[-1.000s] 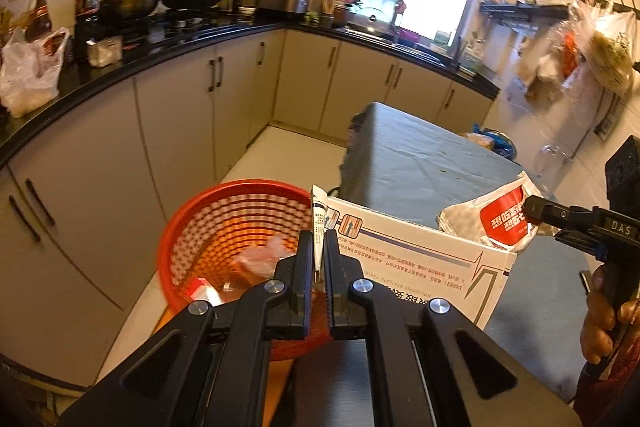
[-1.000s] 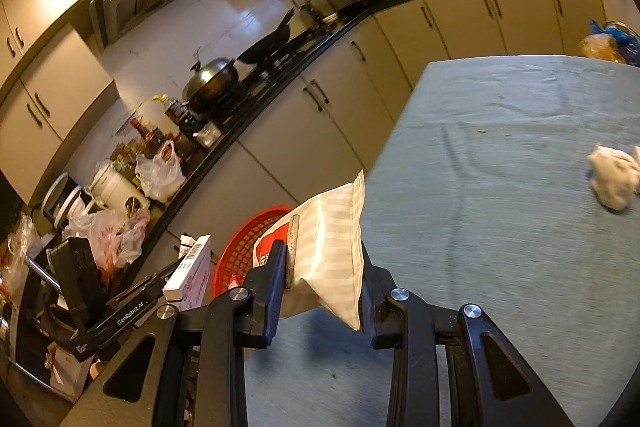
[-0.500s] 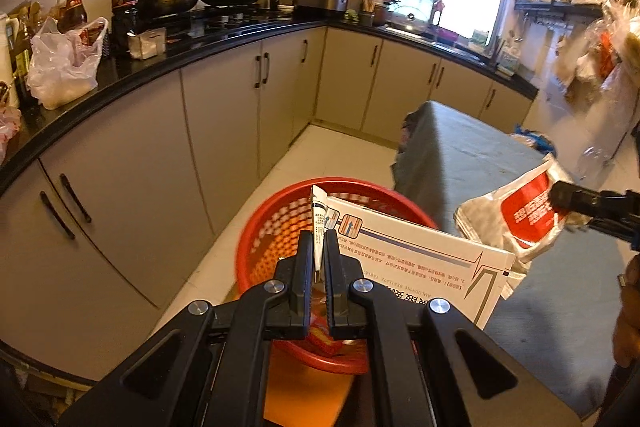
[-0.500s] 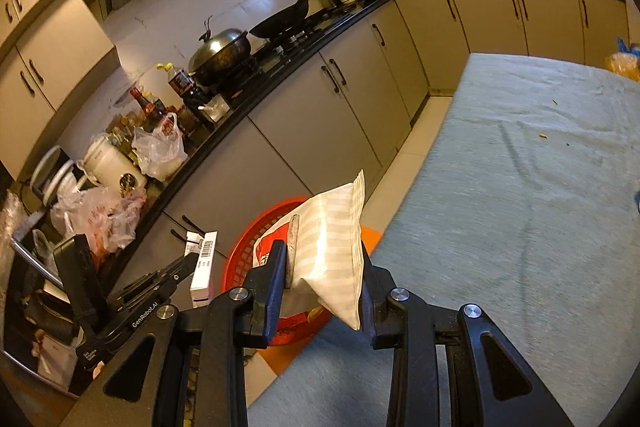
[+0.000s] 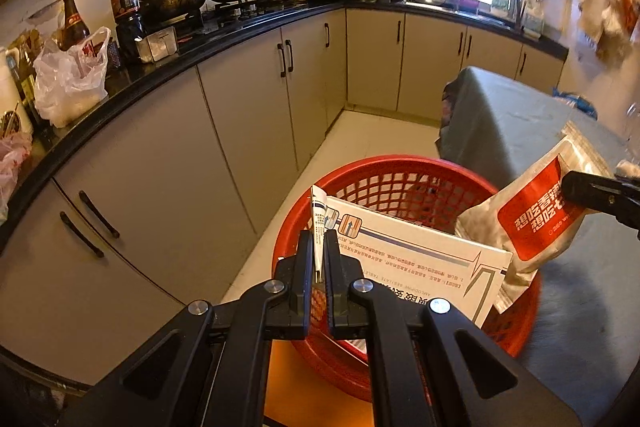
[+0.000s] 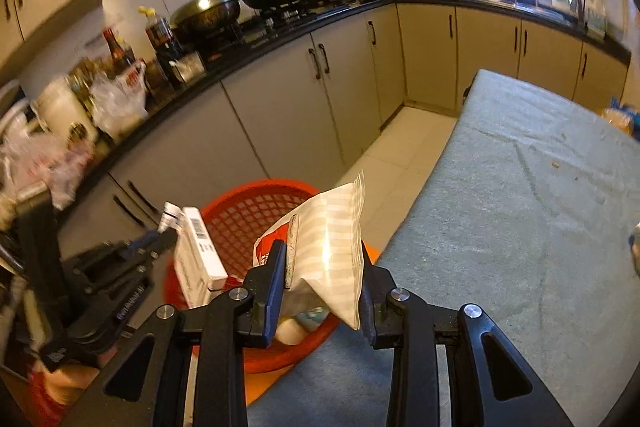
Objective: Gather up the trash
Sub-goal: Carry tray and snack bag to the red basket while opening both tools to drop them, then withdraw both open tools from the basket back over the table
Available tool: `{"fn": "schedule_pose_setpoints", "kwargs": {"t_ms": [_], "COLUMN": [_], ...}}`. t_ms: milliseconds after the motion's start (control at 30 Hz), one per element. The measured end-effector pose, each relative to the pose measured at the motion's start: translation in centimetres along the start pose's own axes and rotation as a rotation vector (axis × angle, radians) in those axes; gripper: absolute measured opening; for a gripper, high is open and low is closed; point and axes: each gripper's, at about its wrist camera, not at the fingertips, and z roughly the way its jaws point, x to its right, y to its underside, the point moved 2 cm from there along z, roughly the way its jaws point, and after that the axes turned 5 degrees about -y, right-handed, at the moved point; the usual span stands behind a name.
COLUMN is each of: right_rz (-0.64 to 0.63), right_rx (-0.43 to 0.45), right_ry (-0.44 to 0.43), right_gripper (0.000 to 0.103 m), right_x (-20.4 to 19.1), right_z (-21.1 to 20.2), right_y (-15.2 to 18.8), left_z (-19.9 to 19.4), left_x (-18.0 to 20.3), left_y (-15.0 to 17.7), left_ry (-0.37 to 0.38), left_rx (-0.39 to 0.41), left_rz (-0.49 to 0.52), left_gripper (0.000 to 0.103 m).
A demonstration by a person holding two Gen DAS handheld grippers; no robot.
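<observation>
**Both claws carrying trash over the basket**

Left claw (image 5: 318, 263) is pinching the flap of a flattened white carton (image 5: 416, 267), jaws nearly touching; right claw (image 6: 322, 283) is clamping a striped snack bag (image 6: 328, 247) across its width. Both pieces are hanging over the red basket (image 5: 400, 183), sitting at twelve o'clock beyond the fingers, with scraps already lying inside. Release is what remains for these two. Farther off, at two o'clock, crumbs are dotting the cloth-covered bench (image 6: 520, 187).
</observation>
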Motion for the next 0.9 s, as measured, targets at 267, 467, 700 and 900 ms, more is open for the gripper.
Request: {"fn": "schedule_pose_setpoints", "kwargs": {"t_ms": [267,467,700,900], "right_rz": [-0.06,-0.061,-0.021,0.035], "right_rx": [-0.033,-0.042,-0.026,-0.01], "right_ry": [0.044,0.038,0.004,-0.027], "right_gripper": [0.037,0.043,0.044,0.044], "right_x": [-0.9,-1.1,-0.3,1.0], "right_z": [1.8,2.1,1.0,-0.8], "right_y": [0.4,0.6,0.3,0.3], "left_z": [1.4,1.4,0.3,-2.0], "left_x": [0.6,0.5,0.6,1.4], "left_y": [0.5,0.2,-0.1,-0.7], "left_ry": [-0.033,-0.035,-0.005,0.074], "left_rx": [-0.011,-0.006,0.01,0.024], "left_rz": [0.039,0.012,-0.011,-0.041], "left_gripper": [0.006,0.024,0.04,0.044]}}
